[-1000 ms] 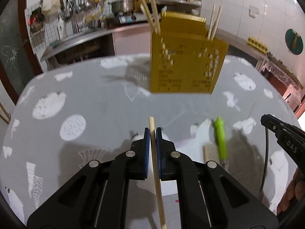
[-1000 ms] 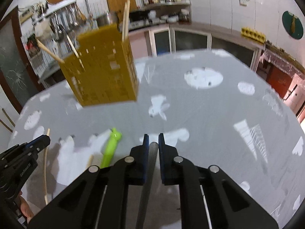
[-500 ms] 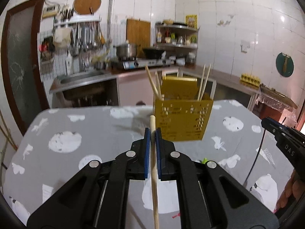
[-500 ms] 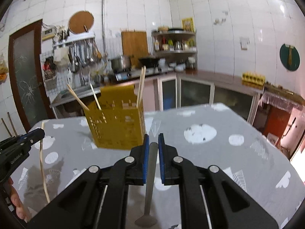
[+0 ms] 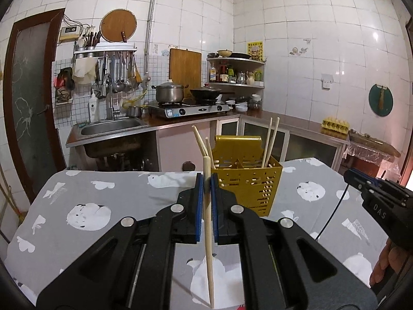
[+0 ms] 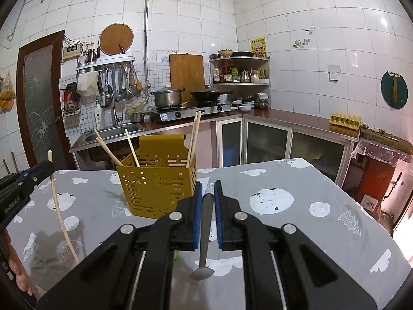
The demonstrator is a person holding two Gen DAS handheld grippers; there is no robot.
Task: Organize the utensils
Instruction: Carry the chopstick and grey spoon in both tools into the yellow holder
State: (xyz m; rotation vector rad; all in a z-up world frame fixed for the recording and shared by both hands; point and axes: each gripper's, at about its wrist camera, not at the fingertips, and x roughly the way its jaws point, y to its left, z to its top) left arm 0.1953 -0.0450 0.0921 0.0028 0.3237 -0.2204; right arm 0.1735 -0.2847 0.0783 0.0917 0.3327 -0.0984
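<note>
While both tools hang above the grey patterned desk (image 5: 85, 180), the step in hand looks like carrying utensils to the yellow caddy (image 6: 155, 180). The left tongs (image 5: 206, 193) are closed on a wooden chopstick (image 5: 207, 222), its long axis near upright, one end above the pads, the other below toward the desk. The right tongs (image 6: 207, 201) are closed on a metal utensil (image 6: 205, 242), long axis vertical, flattened end pointing down. The caddy stands just ahead of both tongs, already holding several leaning chopsticks. Next, each piece probably needs lifting over the rim and lowering end-first into a compartment.
</note>
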